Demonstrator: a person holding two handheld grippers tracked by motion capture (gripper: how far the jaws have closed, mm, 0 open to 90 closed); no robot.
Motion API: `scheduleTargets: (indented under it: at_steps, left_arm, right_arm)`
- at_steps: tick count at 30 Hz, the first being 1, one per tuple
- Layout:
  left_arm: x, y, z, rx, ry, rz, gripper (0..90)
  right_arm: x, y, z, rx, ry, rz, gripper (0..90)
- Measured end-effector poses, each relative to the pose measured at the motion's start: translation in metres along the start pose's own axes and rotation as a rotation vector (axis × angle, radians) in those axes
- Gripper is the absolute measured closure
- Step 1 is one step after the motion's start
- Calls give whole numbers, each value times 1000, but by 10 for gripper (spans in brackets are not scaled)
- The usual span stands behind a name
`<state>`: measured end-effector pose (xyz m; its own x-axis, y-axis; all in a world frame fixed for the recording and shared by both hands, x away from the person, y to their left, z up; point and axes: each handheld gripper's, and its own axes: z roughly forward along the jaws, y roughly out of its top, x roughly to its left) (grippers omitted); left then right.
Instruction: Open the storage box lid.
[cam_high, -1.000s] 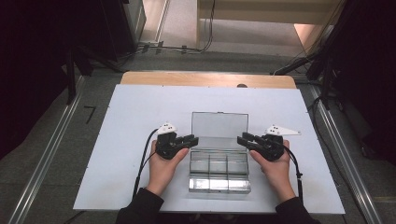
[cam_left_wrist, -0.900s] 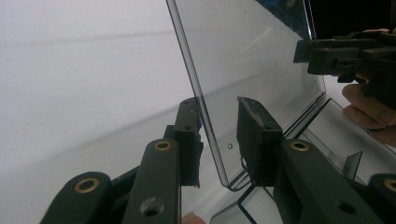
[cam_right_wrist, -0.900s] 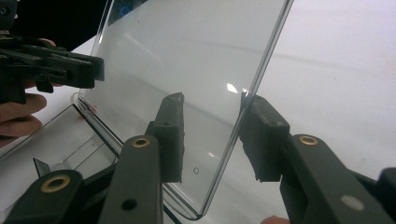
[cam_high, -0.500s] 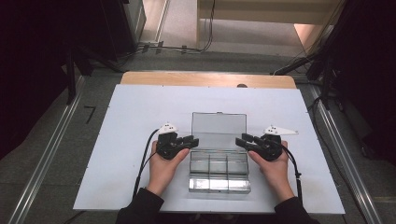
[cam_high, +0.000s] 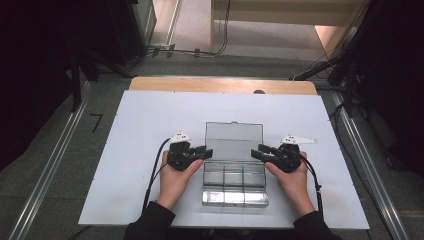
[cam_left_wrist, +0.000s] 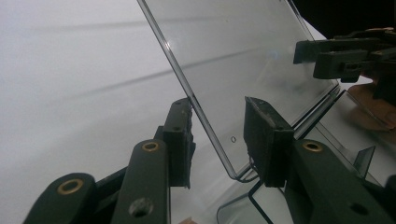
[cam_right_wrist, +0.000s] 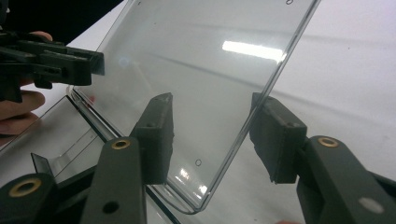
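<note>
A clear plastic compartment box (cam_high: 234, 176) lies on the white table (cam_high: 145, 125), its lid (cam_high: 234, 134) swung up and back. My left gripper (cam_high: 207, 150) is at the lid's left edge and my right gripper (cam_high: 256, 151) at its right edge. In the left gripper view the lid (cam_left_wrist: 243, 51) edge runs between the jaws of the left gripper (cam_left_wrist: 219, 121), with a gap to the right-hand pad. In the right gripper view the lid (cam_right_wrist: 210, 56) edge stands between the parted jaws of the right gripper (cam_right_wrist: 212, 121). Both pairs of jaws have just been opening, and neither presses on the lid.
The box's front flap (cam_high: 235, 198) lies near the table's front edge. A wooden strip (cam_high: 222, 85) borders the far side of the table. Metal rails (cam_high: 45, 175) run along the floor on both sides. Cables trail from both grippers toward the person.
Both hands stay where they were beside the lid. The jaws of each gripper stand a little wider apart than before. The lid has not moved.
</note>
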<state>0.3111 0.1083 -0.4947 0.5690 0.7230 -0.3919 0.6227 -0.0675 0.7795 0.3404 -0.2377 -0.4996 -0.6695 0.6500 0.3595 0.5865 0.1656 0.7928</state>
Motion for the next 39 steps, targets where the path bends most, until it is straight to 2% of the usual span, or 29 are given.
scheduleTargets:
  at_steps: [7, 23, 39]
  left_arm:
    - [-1, 0, 1, 7, 21, 6, 585]
    - [0, -1, 3, 28, 22, -7, 533]
    - [0, -1, 5, 44, 26, -9, 507]
  right_arm:
    - [-1, -1, 2, 14, 11, 15, 445]
    - [-4, -3, 5, 37, 29, 53, 391]
    - [-6, -3, 6, 60, 27, 97, 352]
